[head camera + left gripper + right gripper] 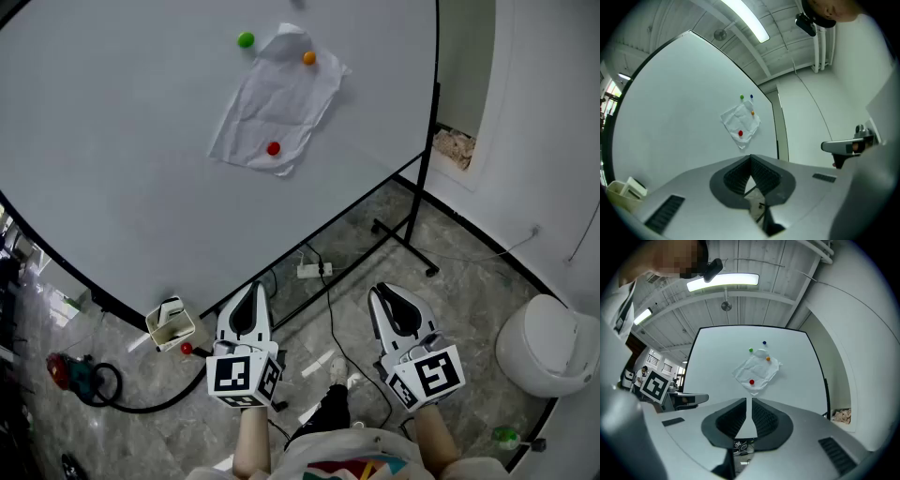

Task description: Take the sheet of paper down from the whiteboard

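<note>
Pressed together with nothing between them, the jaws of the left gripper [751, 157] and of the right gripper [751, 402] meet at their tips. Both grippers are held low in front of the whiteboard [112, 141], below its lower rim and well apart from its face.

The sheet of paper [277, 108] is pinned in the whiteboard's upper right part. It lies ahead of and above both pairs of jaws, so I judge the coming move to be a reach forward and up. The sheet is crumpled and hangs cornerwise. Its long axis appears to run from the top corner down to the low corner. A red magnet [273, 148] sits near that low corner and an orange magnet [308, 58] near the top. A green magnet [246, 39] sits on bare board just beside the sheet's upper edge, and a blue magnet [764, 342] sits above it.

Neither gripper is plainly the nearer. The right gripper view faces the whiteboard more squarely, with the low corner straight above the jaw tips, while the left gripper view sees the board at a slant.

Bare board surrounds the sheet on every side, widest toward the whiteboard's left. The black frame post [427, 141] on the whiteboard's right edge stands near the sheet but clear of it. A small tray [171, 323] hangs at the lower rim, well apart from the sheet. Under the whiteboard, its stand foot [403, 239] and loose cables [328, 300] cross the floor, which may matter in stepping closer.
</note>
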{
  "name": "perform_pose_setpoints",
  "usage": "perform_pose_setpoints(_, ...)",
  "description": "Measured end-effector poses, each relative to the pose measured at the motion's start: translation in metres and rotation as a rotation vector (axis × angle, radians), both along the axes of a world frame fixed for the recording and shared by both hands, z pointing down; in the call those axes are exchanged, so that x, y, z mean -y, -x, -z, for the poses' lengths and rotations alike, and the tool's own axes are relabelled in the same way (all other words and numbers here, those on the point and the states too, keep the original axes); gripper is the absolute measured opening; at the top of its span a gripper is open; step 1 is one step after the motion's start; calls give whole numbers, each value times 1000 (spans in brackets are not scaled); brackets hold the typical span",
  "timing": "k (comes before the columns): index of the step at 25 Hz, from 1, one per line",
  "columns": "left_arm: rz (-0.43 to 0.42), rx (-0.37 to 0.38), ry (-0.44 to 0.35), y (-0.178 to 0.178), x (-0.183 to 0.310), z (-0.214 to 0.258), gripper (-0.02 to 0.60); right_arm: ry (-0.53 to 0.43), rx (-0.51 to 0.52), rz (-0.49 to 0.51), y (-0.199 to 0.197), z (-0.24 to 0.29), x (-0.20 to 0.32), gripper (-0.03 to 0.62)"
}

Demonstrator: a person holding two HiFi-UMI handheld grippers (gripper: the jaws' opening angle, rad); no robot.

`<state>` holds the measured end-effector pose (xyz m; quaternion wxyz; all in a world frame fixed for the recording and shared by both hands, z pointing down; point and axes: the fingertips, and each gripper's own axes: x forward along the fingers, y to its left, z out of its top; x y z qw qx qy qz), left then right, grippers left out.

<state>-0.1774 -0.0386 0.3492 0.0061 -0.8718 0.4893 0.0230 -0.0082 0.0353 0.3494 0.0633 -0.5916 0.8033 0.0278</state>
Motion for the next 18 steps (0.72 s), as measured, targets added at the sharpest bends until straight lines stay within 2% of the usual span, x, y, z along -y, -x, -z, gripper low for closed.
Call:
perform_pose_setpoints(5, 65, 32, -78, -4, 68, 24, 46, -36, -31, 33, -8, 18, 75, 29)
perform_pose_setpoints(12, 56, -4, -160, -11, 150, 58, 46, -109, -94, 149, 12, 56, 195, 31)
perform_pose_setpoints(18, 76, -37, -205, -14, 180, 78, 46, -133, -111, 272, 37, 66, 254, 32)
